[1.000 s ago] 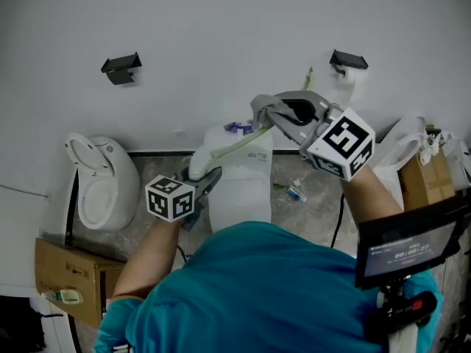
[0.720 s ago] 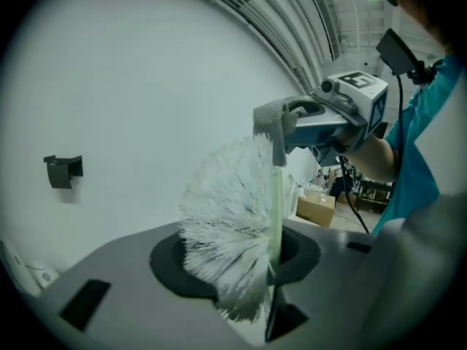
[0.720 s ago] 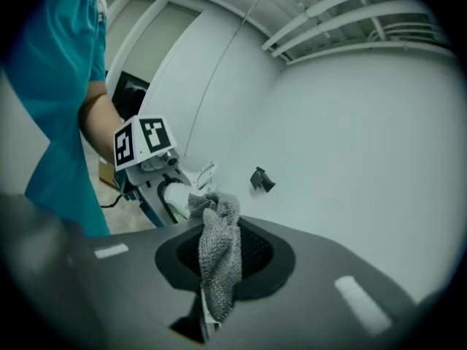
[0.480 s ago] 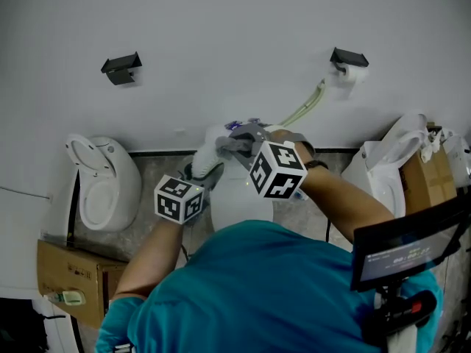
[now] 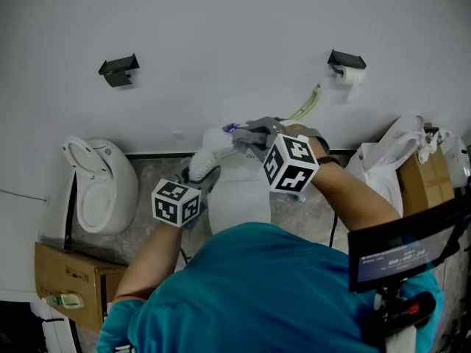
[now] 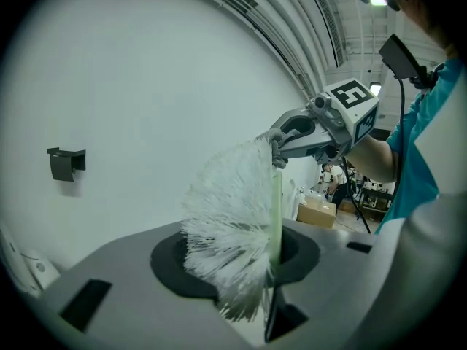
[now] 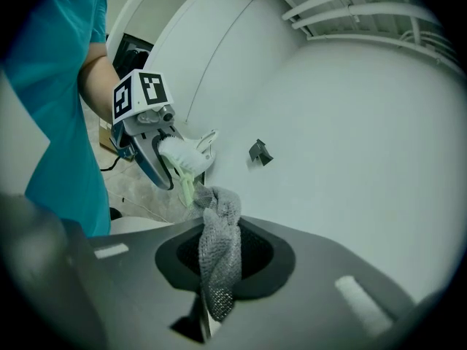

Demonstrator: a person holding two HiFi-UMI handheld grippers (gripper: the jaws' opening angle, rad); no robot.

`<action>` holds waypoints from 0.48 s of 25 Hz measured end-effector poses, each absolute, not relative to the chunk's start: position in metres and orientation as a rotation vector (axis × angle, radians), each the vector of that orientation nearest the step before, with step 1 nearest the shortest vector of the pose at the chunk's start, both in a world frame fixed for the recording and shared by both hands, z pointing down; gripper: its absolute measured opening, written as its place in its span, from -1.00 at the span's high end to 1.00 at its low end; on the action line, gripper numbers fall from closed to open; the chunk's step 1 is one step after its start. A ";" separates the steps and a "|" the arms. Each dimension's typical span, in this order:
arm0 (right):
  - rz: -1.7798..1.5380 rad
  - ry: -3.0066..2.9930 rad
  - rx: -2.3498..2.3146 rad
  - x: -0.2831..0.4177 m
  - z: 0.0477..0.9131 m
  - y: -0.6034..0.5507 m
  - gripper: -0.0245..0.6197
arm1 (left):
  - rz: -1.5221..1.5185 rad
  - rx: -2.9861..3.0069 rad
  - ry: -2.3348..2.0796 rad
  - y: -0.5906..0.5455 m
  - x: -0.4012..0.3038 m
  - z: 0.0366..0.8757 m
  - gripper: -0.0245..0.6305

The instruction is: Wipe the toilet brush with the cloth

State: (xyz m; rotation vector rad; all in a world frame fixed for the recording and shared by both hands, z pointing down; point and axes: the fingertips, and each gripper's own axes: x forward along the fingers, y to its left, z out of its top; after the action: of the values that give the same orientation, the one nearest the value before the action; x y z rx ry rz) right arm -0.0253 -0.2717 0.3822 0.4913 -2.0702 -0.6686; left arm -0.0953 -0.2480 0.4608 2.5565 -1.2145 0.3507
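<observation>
The left gripper (image 5: 200, 173) is clenched on the toilet brush (image 5: 210, 154) at its head end, where the white bristles meet the pale green handle (image 5: 303, 109). Holding it there steadies the brush in the air above the white toilet (image 5: 237, 203). It also leaves the shaft, which runs off toward 2 o'clock from the bristles, bare for wiping.

The right gripper (image 5: 246, 133) is clamped on the grey mesh cloth (image 7: 217, 250). A bunched fold stands up past its jaws, so fabric rather than plastic meets the brush. In the right gripper view the cloth's tip lies against the handle just beside the bristles, at about 11 o'clock from the jaws.

I judge that the wipe is at the head end of the handle, with the rest of the shaft toward 2 o'clock left to cover.
</observation>
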 end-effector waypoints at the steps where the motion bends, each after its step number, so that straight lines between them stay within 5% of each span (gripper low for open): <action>1: -0.671 -2.056 0.494 -0.022 0.382 -0.274 0.82 | 0.350 2.556 -1.215 -0.248 -0.095 0.461 0.39; 12: -0.707 -1.923 0.506 0.012 0.375 -0.288 0.82 | 0.335 2.556 -1.208 -0.249 -0.093 0.459 0.40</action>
State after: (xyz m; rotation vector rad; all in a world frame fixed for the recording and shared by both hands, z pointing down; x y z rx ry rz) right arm 0.0124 -0.2880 0.3747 0.5064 -1.9225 -0.7069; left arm -0.0926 -0.2489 0.4588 2.5561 -1.2081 0.3346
